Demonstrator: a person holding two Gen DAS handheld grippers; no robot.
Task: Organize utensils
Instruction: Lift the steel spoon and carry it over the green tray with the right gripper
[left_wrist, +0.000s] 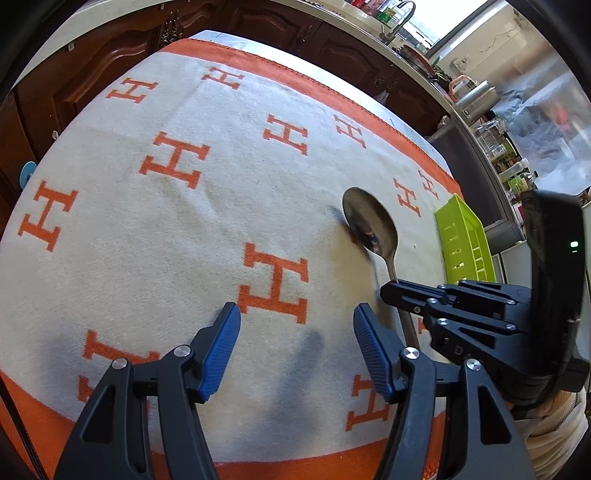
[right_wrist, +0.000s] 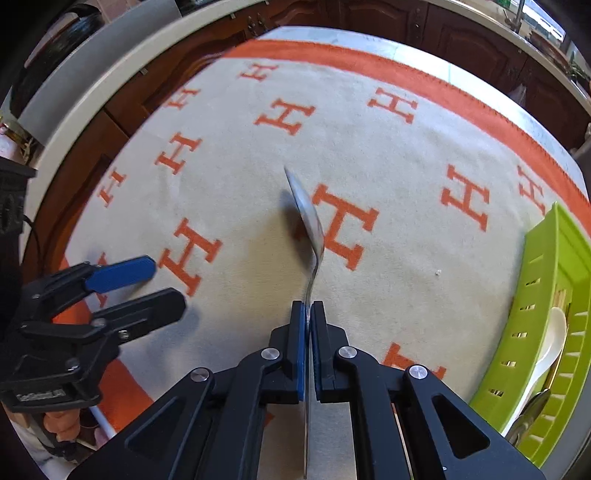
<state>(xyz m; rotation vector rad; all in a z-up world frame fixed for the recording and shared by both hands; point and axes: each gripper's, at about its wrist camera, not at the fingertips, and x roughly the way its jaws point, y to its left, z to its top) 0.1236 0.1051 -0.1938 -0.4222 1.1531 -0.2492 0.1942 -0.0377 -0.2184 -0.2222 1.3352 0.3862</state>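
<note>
A desk (left_wrist: 110, 229) covered by a cream cloth (left_wrist: 207, 206) with an orange border and a scatter of large orange letter H shapes fills both views. The right tongs (right_wrist: 307, 314) are closed on the handle of a metal spoon (right_wrist: 308, 218), the two blue-lined pads pressed flat against either side of the thin stem. The spoon points forward from the pads, away from the camera, and its bowl is turned on edge in the right wrist view, over one of the orange letters; its handle end runs back between the tong arms toward the camera. In the left wrist view the same spoon (left_wrist: 371, 225) shows its bowl face-on, dull and reflective, with a dark shadow on the cloth just to its left, so the bowl appears lifted off the cloth. The right tongs (left_wrist: 397, 293) enter that view from the right side, clamped on the stem below the bowl. The left tongs (left_wrist: 295, 317) are open, their blue pads set wide apart above the cloth with nothing between them; they sit just to the left of the spoon handle. From the right wrist view the left tongs (right_wrist: 162, 286) appear at the lower left, parted and empty. A lime green slotted tray (right_wrist: 546, 332) stands at the right edge of the desk; inside it lie a white spoon (right_wrist: 552, 347) and, nearer the camera, another metal utensil (right_wrist: 530, 415).
</note>
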